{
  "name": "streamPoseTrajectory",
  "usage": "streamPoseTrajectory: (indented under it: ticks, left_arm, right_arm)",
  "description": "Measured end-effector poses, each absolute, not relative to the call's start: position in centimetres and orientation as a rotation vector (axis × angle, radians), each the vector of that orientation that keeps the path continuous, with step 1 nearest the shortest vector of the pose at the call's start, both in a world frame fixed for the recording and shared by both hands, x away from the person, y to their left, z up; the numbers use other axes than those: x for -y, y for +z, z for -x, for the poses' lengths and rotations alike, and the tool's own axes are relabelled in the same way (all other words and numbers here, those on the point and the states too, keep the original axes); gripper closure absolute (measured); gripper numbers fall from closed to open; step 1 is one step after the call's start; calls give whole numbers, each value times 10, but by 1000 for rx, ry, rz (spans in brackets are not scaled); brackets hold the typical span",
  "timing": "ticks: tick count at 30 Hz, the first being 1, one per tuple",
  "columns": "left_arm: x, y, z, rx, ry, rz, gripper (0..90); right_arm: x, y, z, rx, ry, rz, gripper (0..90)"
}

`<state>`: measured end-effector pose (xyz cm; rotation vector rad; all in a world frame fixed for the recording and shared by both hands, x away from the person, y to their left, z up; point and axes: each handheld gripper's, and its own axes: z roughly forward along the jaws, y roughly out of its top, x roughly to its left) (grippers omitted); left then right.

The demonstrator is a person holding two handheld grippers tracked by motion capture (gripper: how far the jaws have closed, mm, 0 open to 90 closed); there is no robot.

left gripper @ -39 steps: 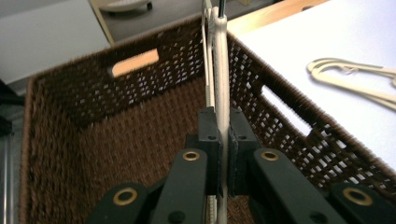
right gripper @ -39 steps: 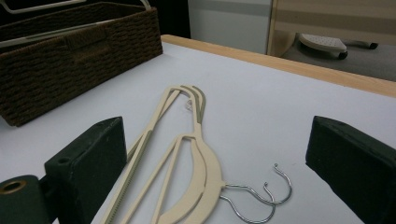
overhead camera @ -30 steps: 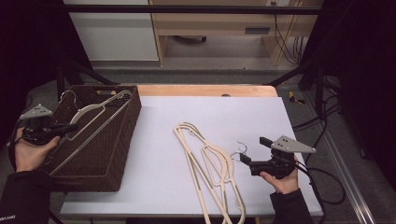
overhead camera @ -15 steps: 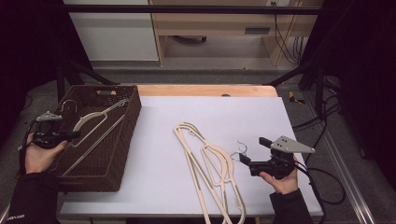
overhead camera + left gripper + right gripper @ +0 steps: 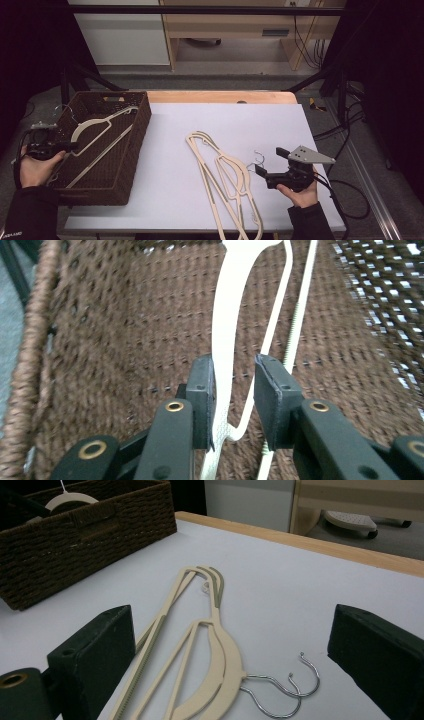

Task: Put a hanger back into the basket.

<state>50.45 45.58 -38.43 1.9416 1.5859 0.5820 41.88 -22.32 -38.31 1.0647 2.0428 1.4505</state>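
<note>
The job in hand looks like moving clothes hangers from the table into the woven basket (image 5: 131,165) at the left of the high view, and it seems partly done. One cream hanger (image 5: 98,126) already lies inside the basket, its shoulder curve toward the upper left of the frame and its bar slanting down toward the lower left.

The left gripper (image 5: 64,147) sits at the basket's left edge with an end of that hanger between its jaws. In the left gripper view the pale strip of the hanger (image 5: 231,330) runs up the middle of the frame over the brown weave; the jaws have just been opening, and while the strip lies against the left pad, there is a clear gap at the right pad, so it looks released rather than clamped.

Still to do: a stack of hangers (image 5: 225,175) lies on the white table (image 5: 320,125) in the lower middle of the frame, their wire hooks (image 5: 285,690) pointing toward the right gripper (image 5: 270,162). That gripper hovers just beside the hooks, jaws spread wide with nothing between them, touching none of them. I can't count the stack for sure; at least two hooks show.
</note>
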Motion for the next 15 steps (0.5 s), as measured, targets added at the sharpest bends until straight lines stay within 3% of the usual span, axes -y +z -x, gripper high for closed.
streamPoseTrajectory:
  ticks: [15]
  left_arm:
    - [-457,-390,-508,-1650,574,-1943,504]
  right_arm:
    - [224,-382,-418,-2035,1458,-1062,54]
